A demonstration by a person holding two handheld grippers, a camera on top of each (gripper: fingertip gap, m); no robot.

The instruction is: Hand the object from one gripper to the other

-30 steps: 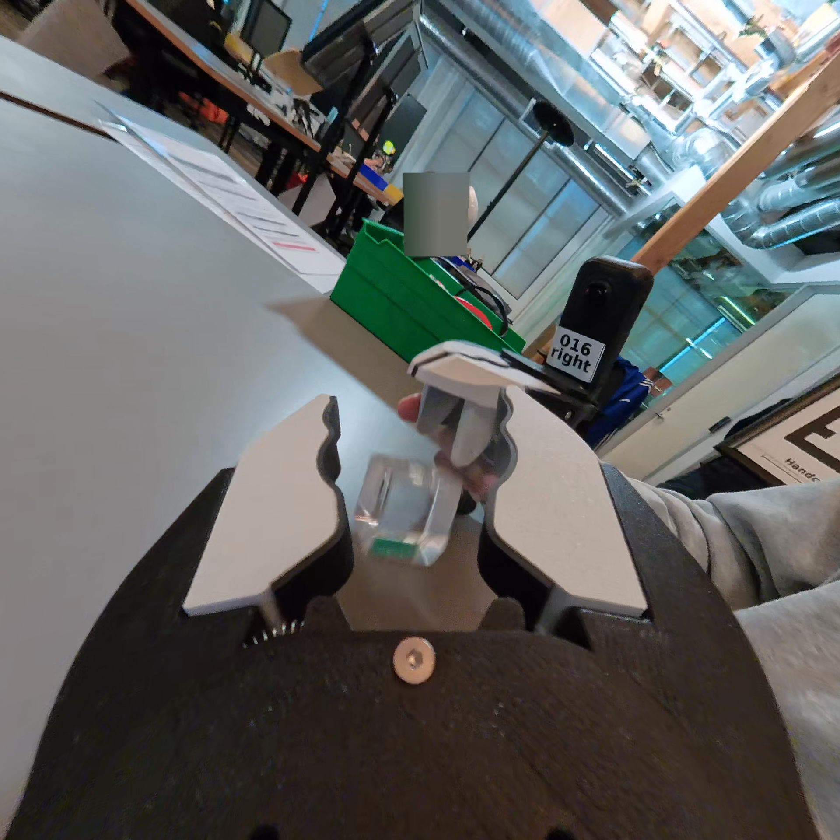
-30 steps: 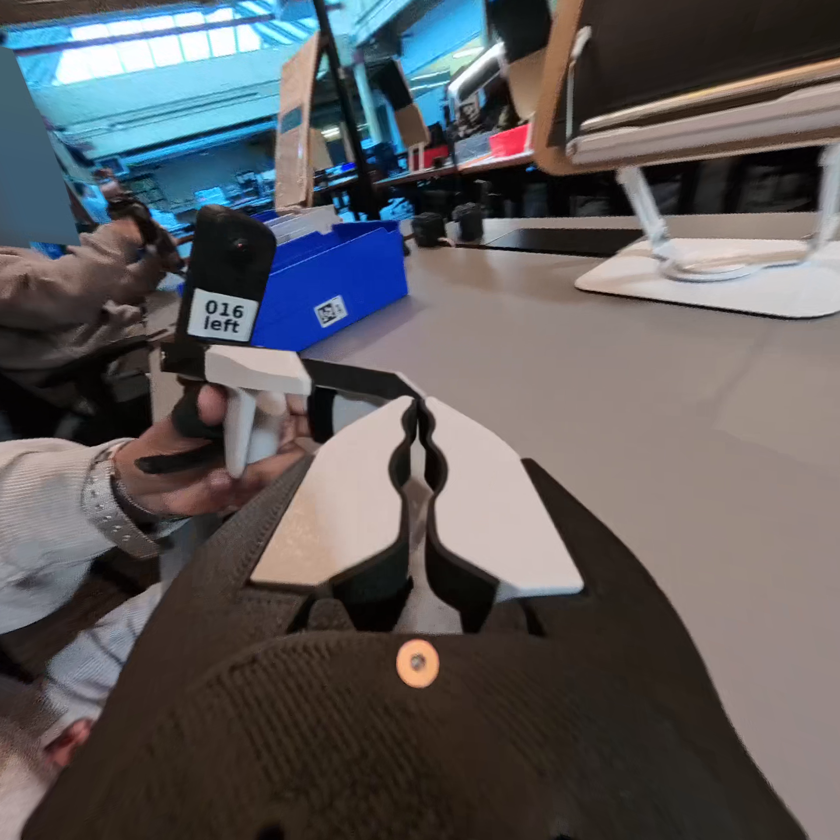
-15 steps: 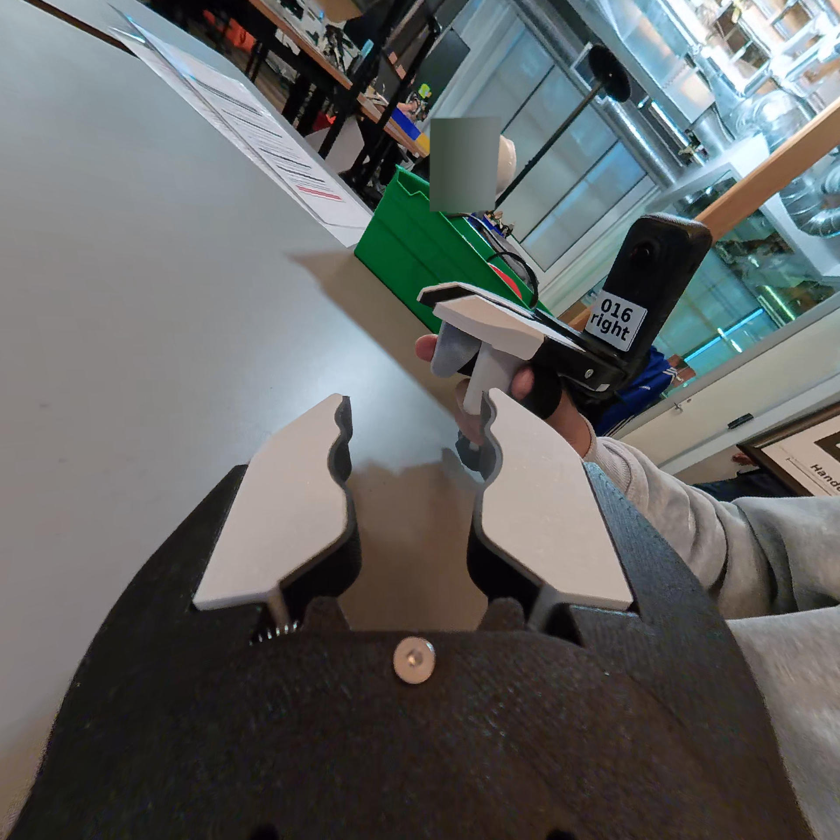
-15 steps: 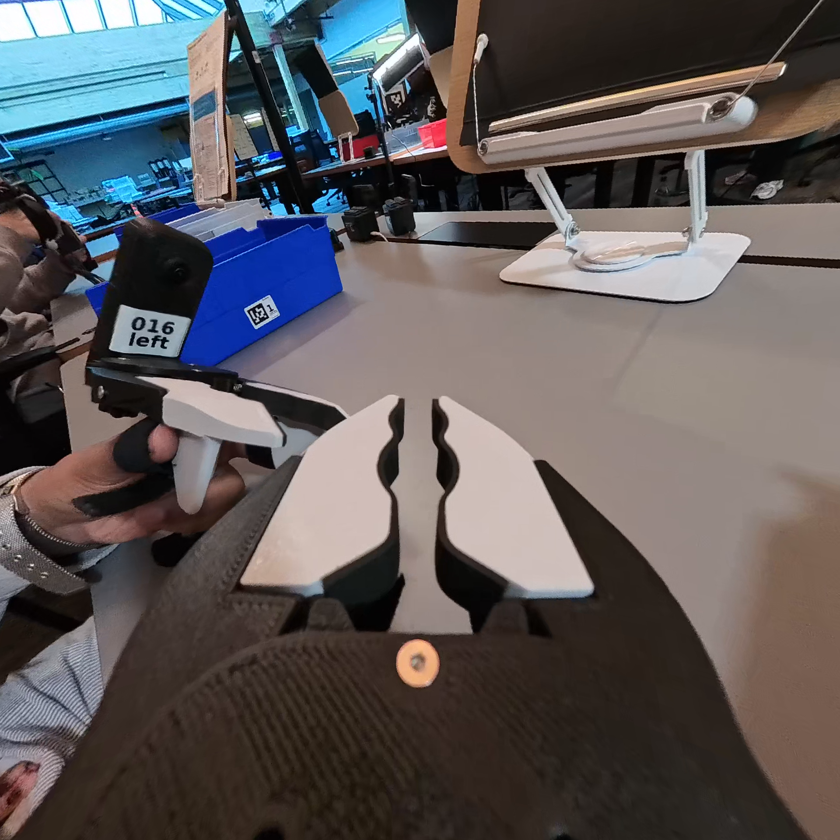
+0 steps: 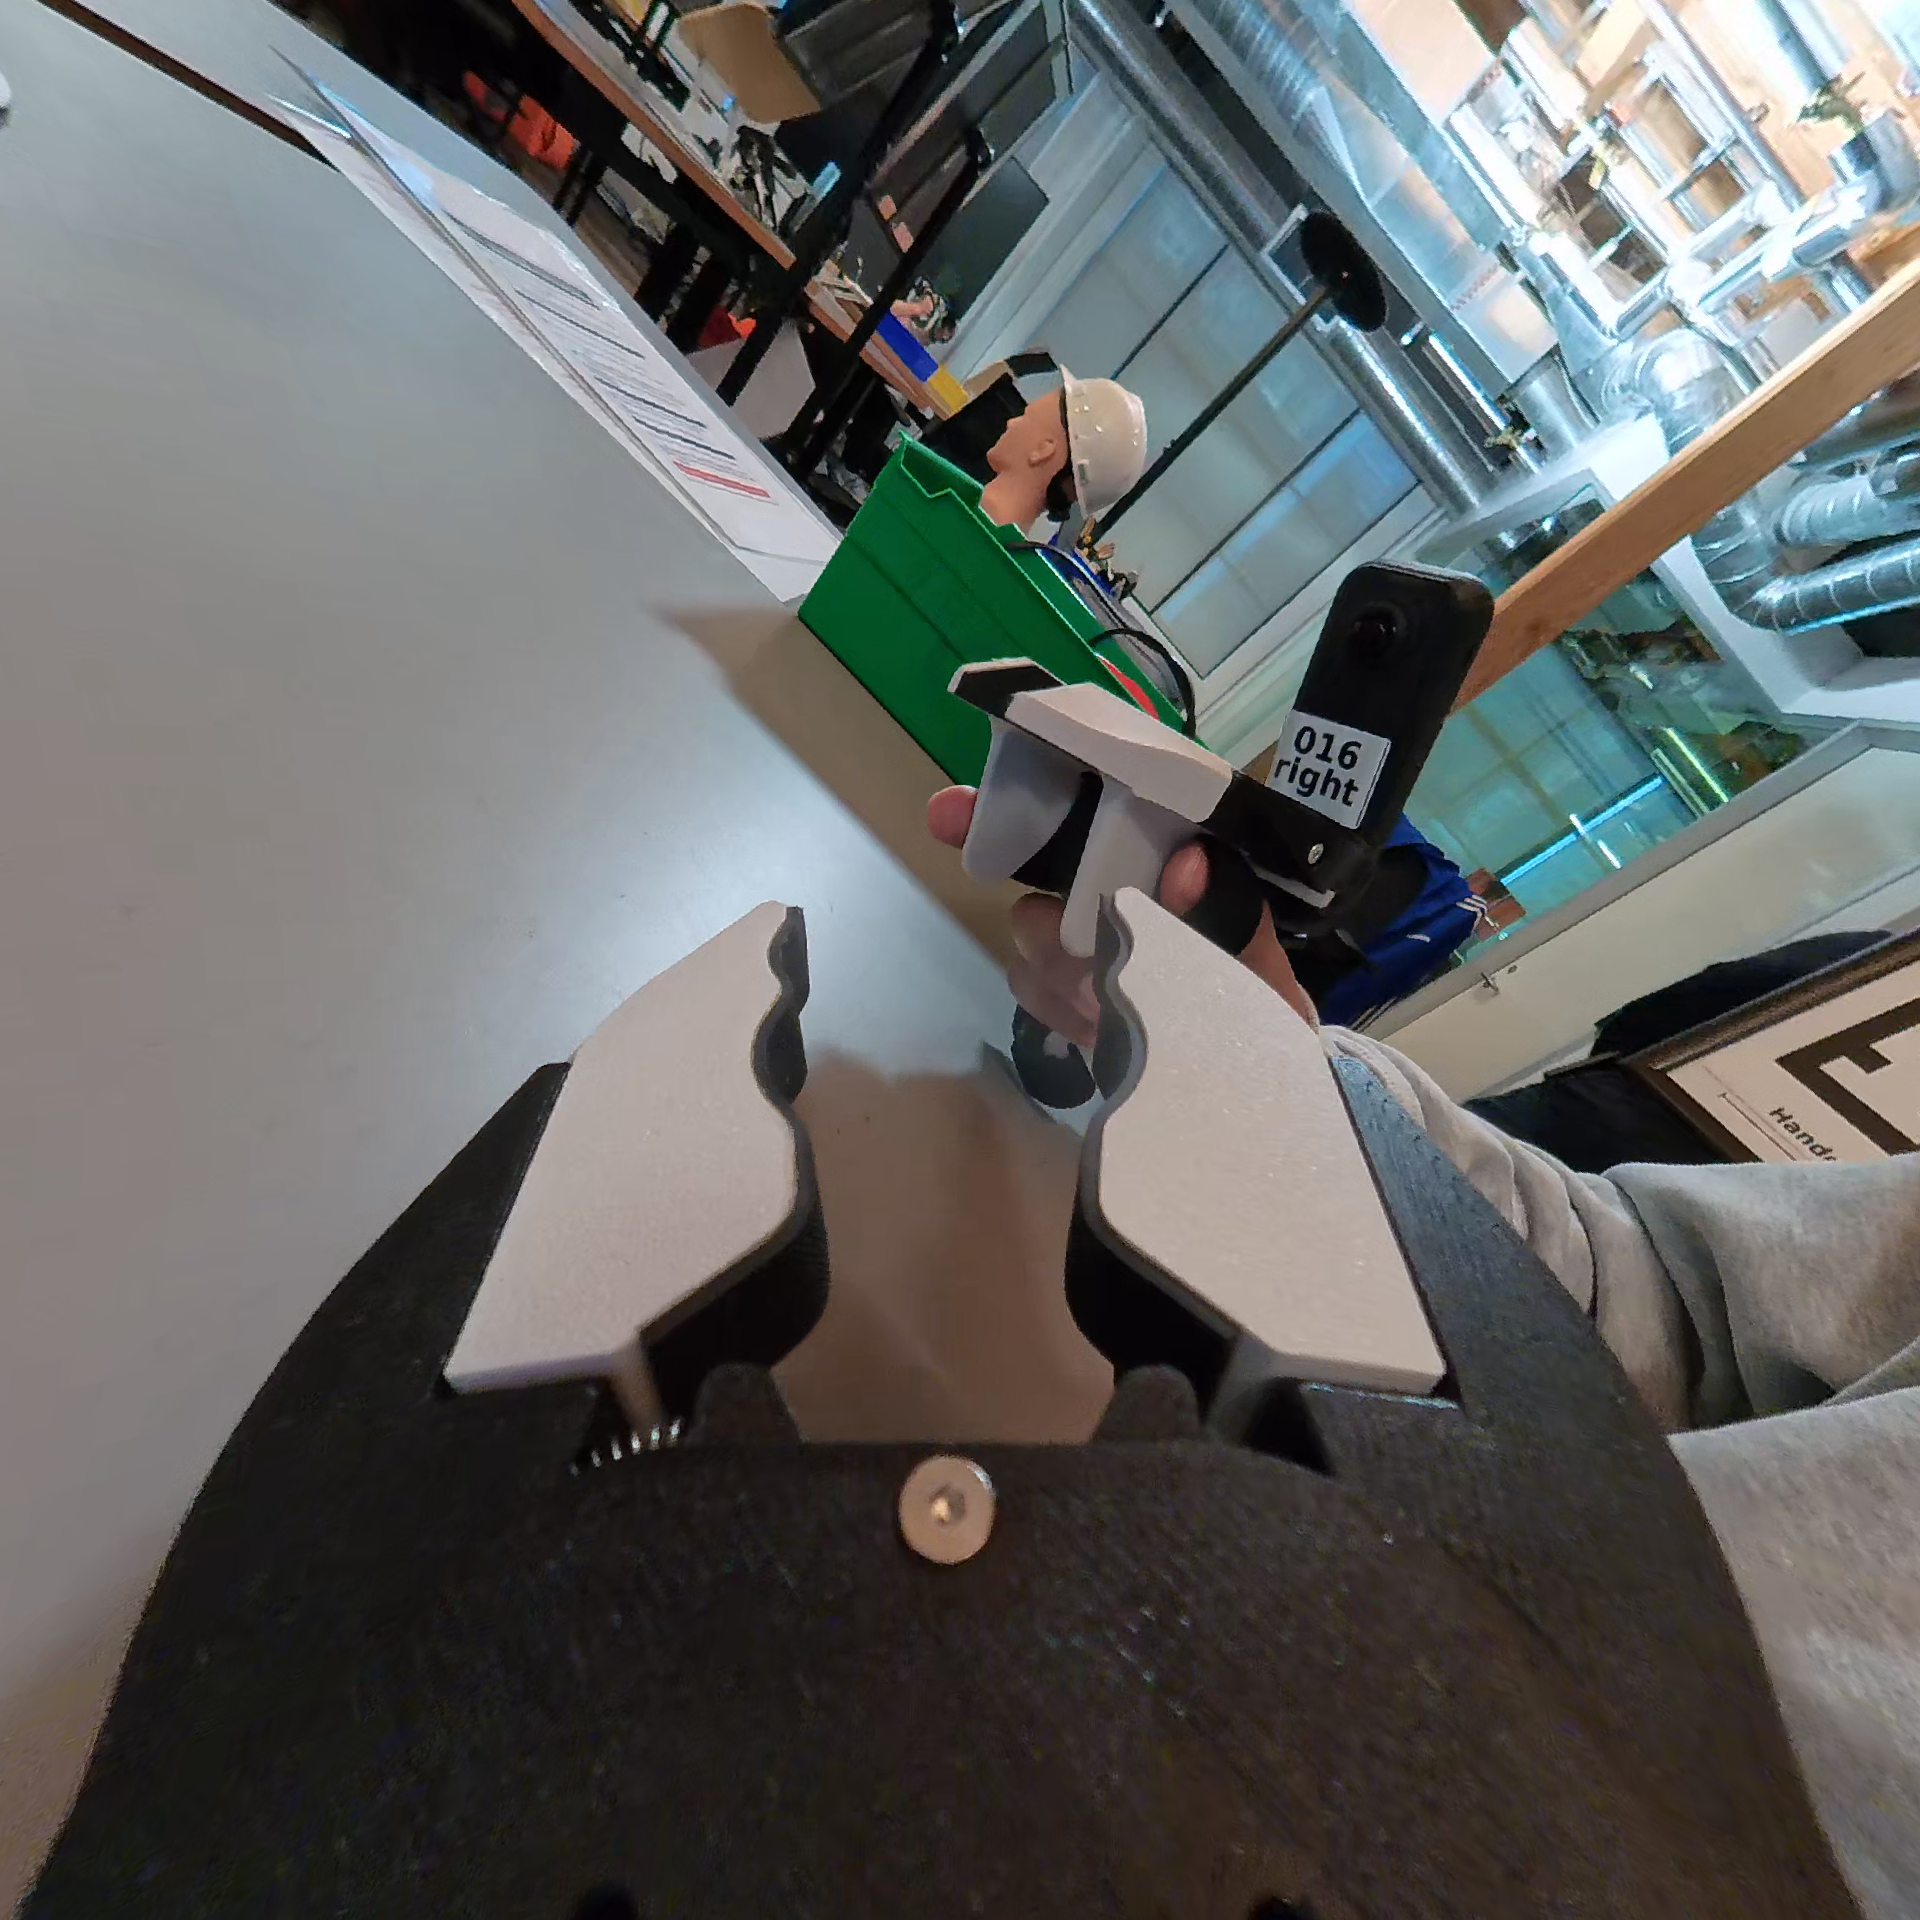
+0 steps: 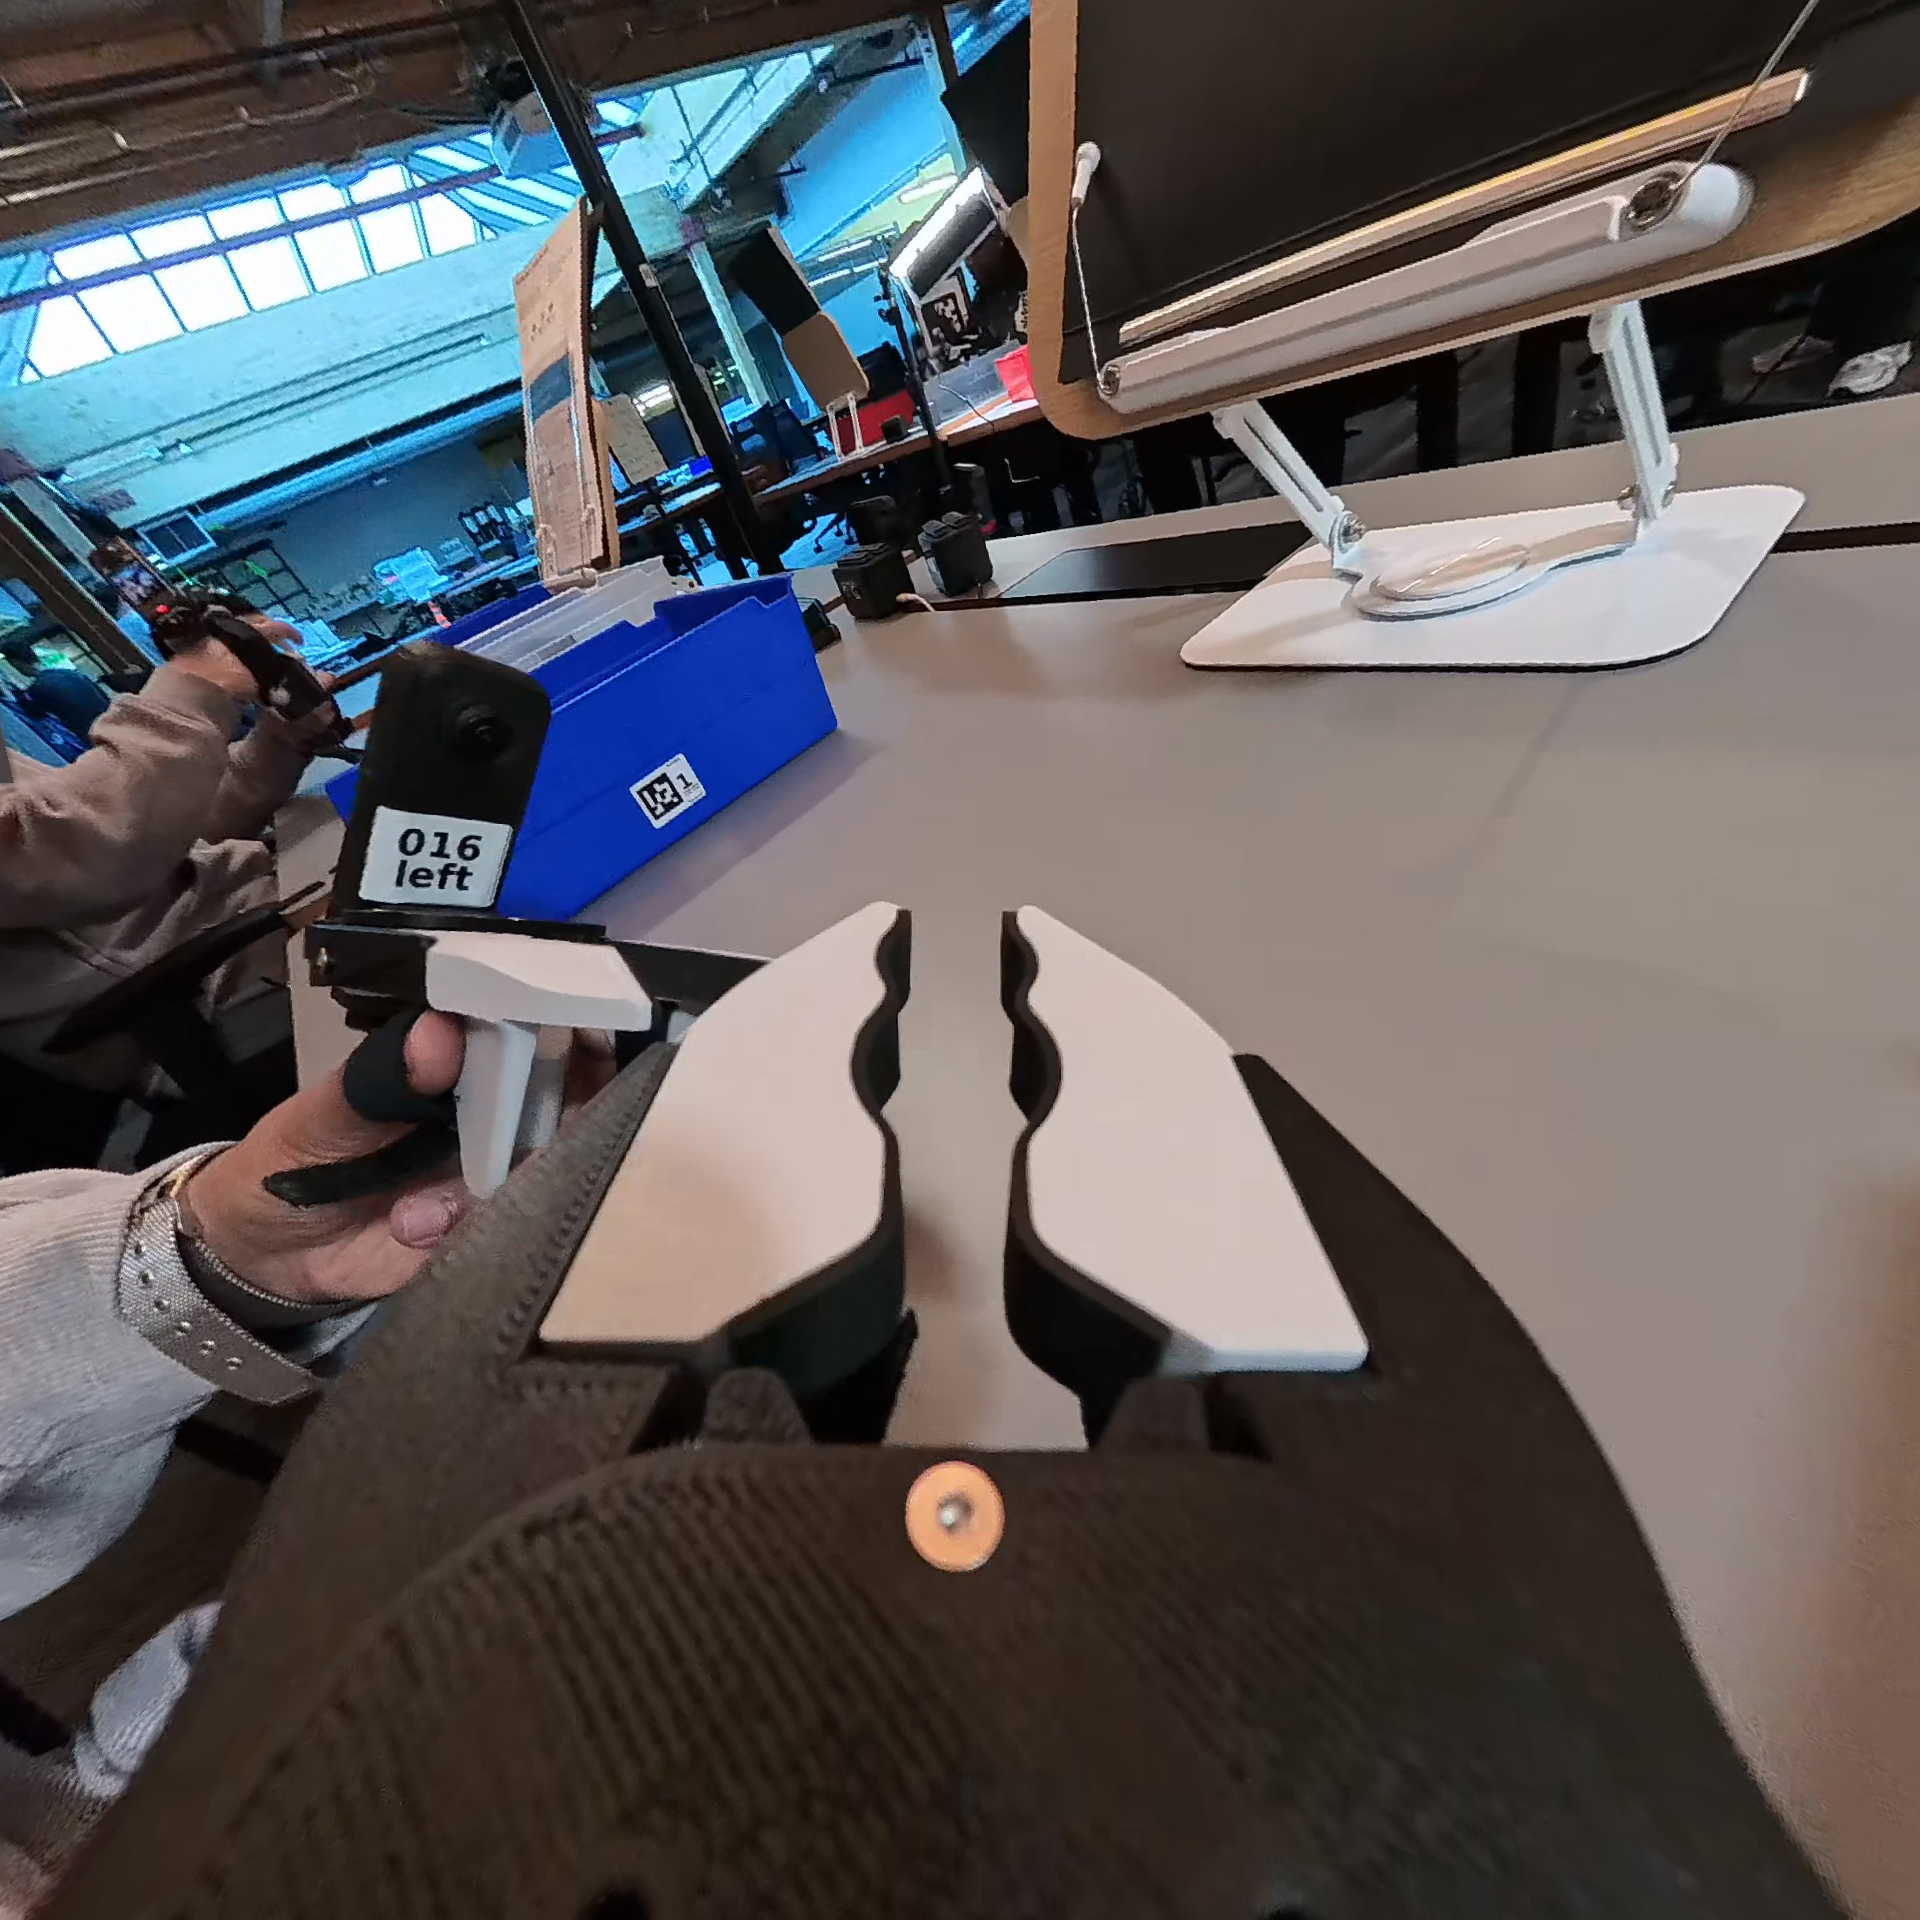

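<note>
Object: the clear block seen between the left fingers a second ago is gone from both views — where it lies now cannot be told
Left gripper (image 5: 951, 1023): spread, empty
Right gripper (image 6: 956, 1023): narrow gap, empty — handover unconfirmed
Table (image 6: 1351, 883): bare ahead

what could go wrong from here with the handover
1. Neither gripper holds anything: the left gripper stands wide open and the right gripper shows only bare table in its narrow gap, so the object may be lost from sight.
2. The right gripper's fingers sit close to the left hand; swinging back in could knock it.
</note>
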